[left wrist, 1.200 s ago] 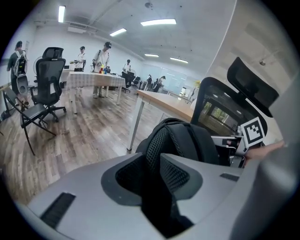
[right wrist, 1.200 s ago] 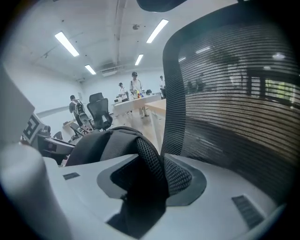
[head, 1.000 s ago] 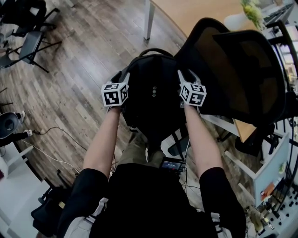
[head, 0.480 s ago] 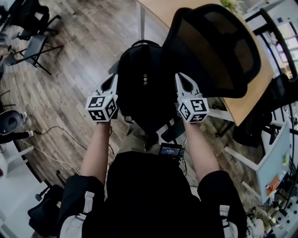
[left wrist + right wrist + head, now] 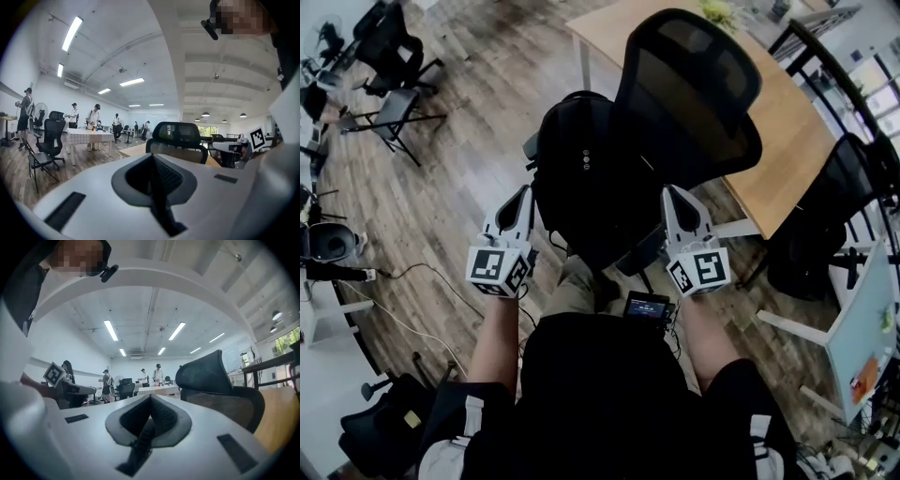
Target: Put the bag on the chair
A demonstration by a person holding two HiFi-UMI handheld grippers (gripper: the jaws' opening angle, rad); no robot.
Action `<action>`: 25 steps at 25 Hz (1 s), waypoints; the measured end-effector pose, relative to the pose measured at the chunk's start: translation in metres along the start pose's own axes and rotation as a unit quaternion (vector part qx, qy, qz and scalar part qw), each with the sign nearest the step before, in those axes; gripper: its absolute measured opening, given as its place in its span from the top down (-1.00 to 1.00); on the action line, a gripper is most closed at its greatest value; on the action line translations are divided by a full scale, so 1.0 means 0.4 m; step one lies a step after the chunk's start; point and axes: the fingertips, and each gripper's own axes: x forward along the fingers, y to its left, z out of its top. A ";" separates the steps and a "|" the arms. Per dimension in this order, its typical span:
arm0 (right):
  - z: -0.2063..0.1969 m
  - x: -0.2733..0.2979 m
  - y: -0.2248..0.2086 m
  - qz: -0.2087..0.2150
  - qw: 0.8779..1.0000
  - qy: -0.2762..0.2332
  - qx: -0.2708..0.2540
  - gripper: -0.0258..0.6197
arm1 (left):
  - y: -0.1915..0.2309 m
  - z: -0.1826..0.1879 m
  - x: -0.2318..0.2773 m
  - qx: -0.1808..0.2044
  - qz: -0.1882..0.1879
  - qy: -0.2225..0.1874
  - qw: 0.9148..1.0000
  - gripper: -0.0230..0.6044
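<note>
The black bag (image 5: 581,178) sits upright on the seat of the black mesh office chair (image 5: 689,84), leaning against its backrest. My left gripper (image 5: 526,191) hangs just left of the bag, apart from it, and is shut on nothing. My right gripper (image 5: 671,193) hangs at the bag's right, beside the chair's seat edge, and is also shut and empty. In the left gripper view the shut jaws of the left gripper (image 5: 152,161) point at the chair's headrest (image 5: 180,136). In the right gripper view the right gripper (image 5: 150,405) points past the chair's backrest (image 5: 213,376). The bag is in neither gripper view.
A wooden table (image 5: 769,122) stands behind the chair, with another black chair (image 5: 834,216) to its right. Folding chairs (image 5: 394,103) stand at the far left. Cables (image 5: 403,272) run across the wood floor at my left. A white desk (image 5: 853,319) is at the right. People (image 5: 93,117) stand far off.
Both grippers have drawn back from the bag's sides toward the person and now stand clear of it. The bag stays on the chair seat.
</note>
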 end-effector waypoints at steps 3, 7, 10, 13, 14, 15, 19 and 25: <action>-0.008 -0.088 0.032 -0.005 1.000 0.007 -0.022 0.88 | -0.074 0.012 -0.083 -0.002 -0.020 -0.011 1.000 0.92; -0.034 -0.188 0.061 -0.024 0.999 0.024 -0.016 0.88 | -0.135 -0.001 -0.174 0.006 -0.021 -0.014 1.000 0.92; -0.055 -0.249 0.099 -0.020 0.999 0.029 -0.011 0.88 | -0.168 -0.027 -0.239 -0.006 -0.017 -0.007 1.000 0.92; -0.083 -0.292 0.139 -0.019 0.999 0.035 -0.011 0.88 | -0.203 -0.044 -0.296 -0.002 -0.021 -0.008 1.000 0.92; -0.088 -0.302 0.156 -0.019 0.999 0.036 -0.012 0.88 | -0.207 -0.052 -0.312 0.002 -0.020 -0.008 1.000 0.92; -0.092 -0.311 0.174 -0.020 0.999 0.036 -0.013 0.88 | -0.206 -0.063 -0.329 0.004 -0.018 -0.007 1.000 0.92; -0.089 -0.357 0.264 -0.026 0.999 0.034 -0.011 0.88 | -0.188 -0.118 -0.421 0.000 -0.009 0.001 1.000 0.92; -0.090 -0.450 0.412 -0.035 0.999 0.031 0.007 0.88 | -0.163 -0.156 -0.622 -0.006 0.002 -0.004 1.000 0.92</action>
